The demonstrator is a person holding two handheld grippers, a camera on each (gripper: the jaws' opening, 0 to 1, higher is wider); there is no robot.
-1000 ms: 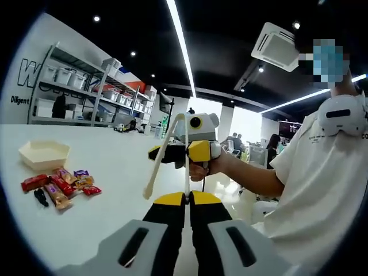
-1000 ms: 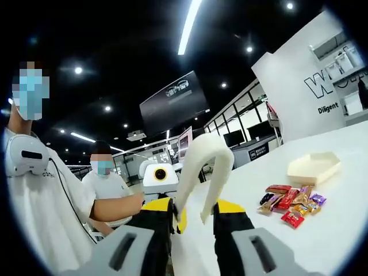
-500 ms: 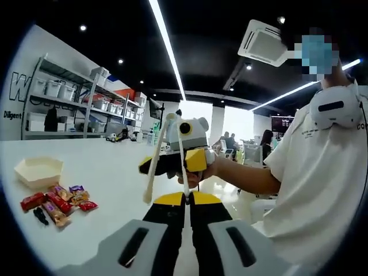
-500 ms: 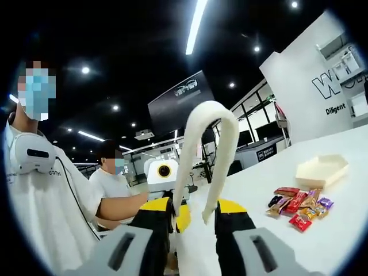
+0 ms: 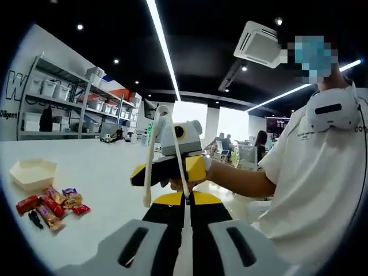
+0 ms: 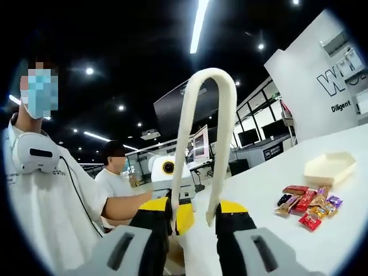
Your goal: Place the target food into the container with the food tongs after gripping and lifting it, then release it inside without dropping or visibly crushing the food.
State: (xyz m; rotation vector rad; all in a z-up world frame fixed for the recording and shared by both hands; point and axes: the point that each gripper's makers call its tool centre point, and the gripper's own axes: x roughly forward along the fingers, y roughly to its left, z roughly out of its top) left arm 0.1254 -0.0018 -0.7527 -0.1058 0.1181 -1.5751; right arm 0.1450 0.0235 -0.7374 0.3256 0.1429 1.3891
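1. White worktop (image 5: 109,172) carries the sweets (image 5: 50,202) beside the tray (image 5: 33,172), untouched.
2. Since a second ago my right claw (image 6: 190,214) has turned the tongs (image 6: 202,144) from slanted to upright, loop up and tips down, pinched between its jaws; so I judge gripping hasn't begun.
3. Left claw (image 5: 185,202) is pressed together, possibly on one tong tip.
4. Left gripper view shows shelving (image 5: 63,98); right gripper view shows a seated person (image 6: 118,178).
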